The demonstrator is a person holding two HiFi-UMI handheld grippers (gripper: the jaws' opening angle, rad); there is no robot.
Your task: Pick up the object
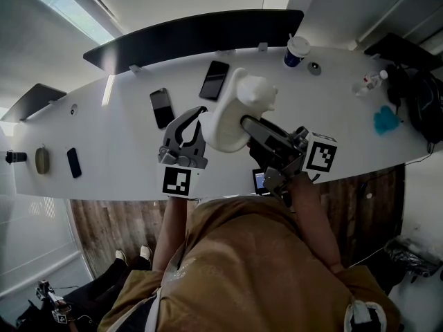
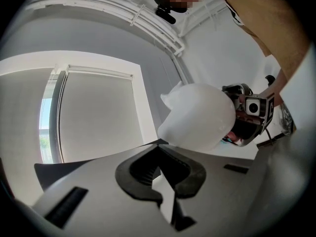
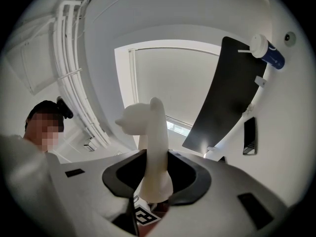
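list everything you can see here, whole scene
figurine: 1, white, held between the right gripper's jaws
phones: 3, black, flat on the table
cup: 1, white and dark blue, table's far edge
bottle: 1, clear, table's right end
table: 1, white, across the head view
left gripper: 1, grey and black, jaws together, empty, beside the figurine
right gripper: 1, jaws shut on the figurine
person: 1, tan top, near edge
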